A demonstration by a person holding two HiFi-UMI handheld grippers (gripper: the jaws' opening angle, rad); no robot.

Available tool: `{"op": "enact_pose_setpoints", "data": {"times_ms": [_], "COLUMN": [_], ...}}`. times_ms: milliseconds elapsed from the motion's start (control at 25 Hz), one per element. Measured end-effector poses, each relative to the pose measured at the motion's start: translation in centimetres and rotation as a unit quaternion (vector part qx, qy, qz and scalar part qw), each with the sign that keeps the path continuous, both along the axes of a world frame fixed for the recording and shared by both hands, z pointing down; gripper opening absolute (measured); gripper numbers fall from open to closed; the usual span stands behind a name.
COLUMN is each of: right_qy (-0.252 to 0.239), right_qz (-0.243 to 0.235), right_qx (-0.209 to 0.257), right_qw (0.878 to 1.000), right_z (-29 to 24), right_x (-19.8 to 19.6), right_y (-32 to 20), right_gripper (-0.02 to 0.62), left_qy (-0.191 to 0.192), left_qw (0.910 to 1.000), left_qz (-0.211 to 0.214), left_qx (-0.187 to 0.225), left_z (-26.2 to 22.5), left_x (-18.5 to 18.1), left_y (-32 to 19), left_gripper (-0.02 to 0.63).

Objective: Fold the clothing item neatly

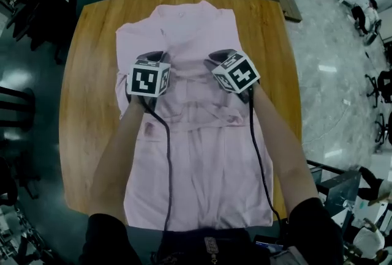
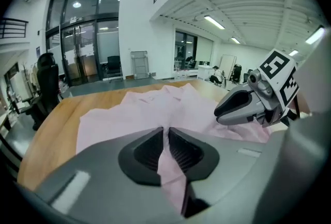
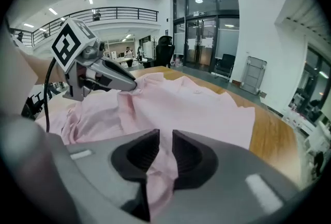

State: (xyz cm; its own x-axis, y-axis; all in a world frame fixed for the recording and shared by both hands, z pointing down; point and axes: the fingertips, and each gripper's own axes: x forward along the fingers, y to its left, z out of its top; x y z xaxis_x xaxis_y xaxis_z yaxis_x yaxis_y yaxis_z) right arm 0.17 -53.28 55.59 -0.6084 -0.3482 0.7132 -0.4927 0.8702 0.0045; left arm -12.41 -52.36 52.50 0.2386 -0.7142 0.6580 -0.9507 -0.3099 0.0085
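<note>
1. Wooden worktop (image 1: 92,104) fills the middle of the head view, with dark floor around it.
2. Pink shirt (image 1: 202,166) lies spread on the worktop at frame centre. Its collar is toward the top and its hem reaches the lower edge. The fabric is bunched mid-chest.
3. Left hand-held gripper (image 1: 153,57) is at centre left, jaws pinching a raised fold of the shirt.
4. Right hand-held gripper (image 1: 219,55) is at centre right, near the left one, jaws nearly together and pinching another shirt fold.
5. Black cables (image 1: 166,153) trail down over the shirt.
</note>
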Motion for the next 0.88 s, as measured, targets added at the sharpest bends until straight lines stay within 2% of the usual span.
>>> {"op": "enact_pose_setpoints", "data": {"times_ms": [120, 280, 480, 600, 800, 880], "right_qy": [0.038, 0.074, 0.089, 0.092, 0.077, 0.081], "right_qz": [0.011, 0.055, 0.078, 0.104, 0.118, 0.119], "right_qx": [-0.004, -0.005, -0.002, 0.0, -0.004, -0.004], "right_qw": [0.999, 0.996, 0.993, 0.99, 0.99, 0.99], "right_z": [1.3, 2.7, 3.7, 4.0, 4.2, 4.0], "right_x": [-0.9, 0.7, 2.3, 4.3, 4.9, 5.0], "right_y": [-1.0, -2.5, -3.3, -4.0, -4.3, -4.3], "right_gripper": [0.08, 0.08, 0.08, 0.08, 0.08, 0.078], "left_qy": [0.01, 0.017, -0.008, -0.004, -0.005, -0.014], "left_qw": [0.9989, 0.9984, 0.999, 0.9986, 0.9964, 0.9971], "left_qz": [-0.032, -0.041, -0.028, -0.024, -0.067, -0.065], "left_qx": [-0.032, -0.035, -0.033, -0.046, -0.052, -0.038], "left_z": [1.7, 1.7, 1.6, 2.0, 2.1, 1.0], "left_x": [-3.4, -6.0, -6.7, -6.6, -9.7, -10.2], "left_y": [1.5, 2.1, 2.4, 3.9, 5.0, 4.9], "left_gripper": [0.054, 0.074, 0.078, 0.078, 0.058, 0.055]}}
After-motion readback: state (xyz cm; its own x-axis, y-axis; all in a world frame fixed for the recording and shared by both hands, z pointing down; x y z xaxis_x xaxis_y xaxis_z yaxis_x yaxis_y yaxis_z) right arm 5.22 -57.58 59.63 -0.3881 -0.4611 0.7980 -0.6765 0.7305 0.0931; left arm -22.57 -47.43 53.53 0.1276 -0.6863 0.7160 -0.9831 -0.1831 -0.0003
